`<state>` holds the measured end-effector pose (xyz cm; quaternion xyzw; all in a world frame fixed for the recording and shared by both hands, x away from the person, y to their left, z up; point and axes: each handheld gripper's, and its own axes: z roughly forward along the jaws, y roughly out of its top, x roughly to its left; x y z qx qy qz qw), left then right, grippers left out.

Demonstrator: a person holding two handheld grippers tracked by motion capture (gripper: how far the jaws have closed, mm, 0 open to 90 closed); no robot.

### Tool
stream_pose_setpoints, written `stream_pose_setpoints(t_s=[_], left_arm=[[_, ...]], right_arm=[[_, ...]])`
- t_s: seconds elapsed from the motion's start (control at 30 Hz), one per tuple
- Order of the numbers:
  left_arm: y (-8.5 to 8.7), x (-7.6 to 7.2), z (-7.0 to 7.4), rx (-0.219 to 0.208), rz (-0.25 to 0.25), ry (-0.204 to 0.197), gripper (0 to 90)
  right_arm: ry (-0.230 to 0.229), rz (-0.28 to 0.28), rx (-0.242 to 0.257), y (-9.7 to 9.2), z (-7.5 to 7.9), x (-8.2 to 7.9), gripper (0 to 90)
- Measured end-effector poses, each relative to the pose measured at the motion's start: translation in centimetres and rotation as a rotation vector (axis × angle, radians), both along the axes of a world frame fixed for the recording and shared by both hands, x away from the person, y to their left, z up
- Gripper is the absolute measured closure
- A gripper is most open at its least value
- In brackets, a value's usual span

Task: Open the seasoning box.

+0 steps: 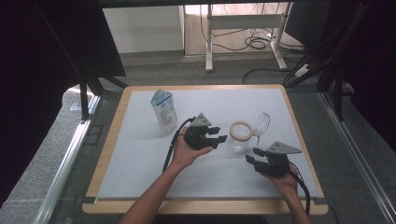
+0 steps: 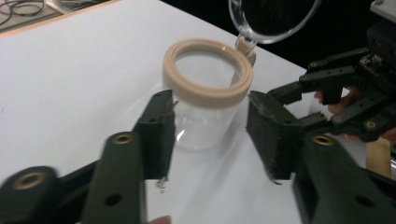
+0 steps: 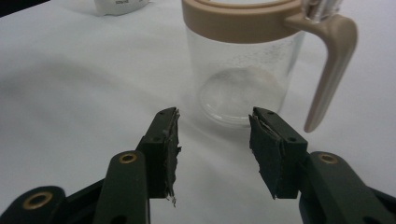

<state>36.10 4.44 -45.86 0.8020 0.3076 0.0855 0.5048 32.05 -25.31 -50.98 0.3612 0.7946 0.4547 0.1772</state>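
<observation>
1. Black jaws of the left gripper [image 2: 210, 135] rise closest to the lens in the left gripper view; they stand apart on either side of the jar [image 2: 205, 100], and no pad clearly presses the glass, so I read them as parted with nothing held.
2. Largest is the table [image 1: 140, 154], white-topped with a wooden edge; the jar [image 1: 239, 137] stands upright right of its middle, between the two grippers.
3. Next, the carton [image 1: 164, 112] stands upright at the back left, well apart from the jar and near no jaw.
4. The jar is clear glass with a tan rim; its clear lid [image 1: 262, 123] is hinged up and back, so the mouth is open; inside looks empty, bar a faint haze on the wall.
5. The right gripper [image 3: 214, 149] points at the jar's base from just short of it; jaws parted, nothing between them; the tan handle [image 3: 329, 70] hangs to their right.
6. Judged from this: opening looks done; filling, likely from the carton, looks not yet begun, and steadying the jar seems the step in hand.
</observation>
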Motion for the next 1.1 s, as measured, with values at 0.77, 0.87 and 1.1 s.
stream_pose_setpoints(t_s=[0.77, 0.87, 1.1], left_arm=[[7.9, -3.4, -4.5, 0.035, 0.116, 0.018, 34.1], [8.6, -3.4, -4.9, 0.030, 0.135, 0.028, 34.0], [9.7, -3.6, -5.0, 0.021, 0.173, 0.037, 33.2]], right_arm=[[-0.015, 0.041, 0.008, 3.0, -0.3, -0.1, 46.3], [-0.013, 0.045, 0.011, 3.1, -0.4, 0.0, 46.3], [-0.009, 0.048, 0.004, 3.3, -0.6, 0.1, 46.0]])
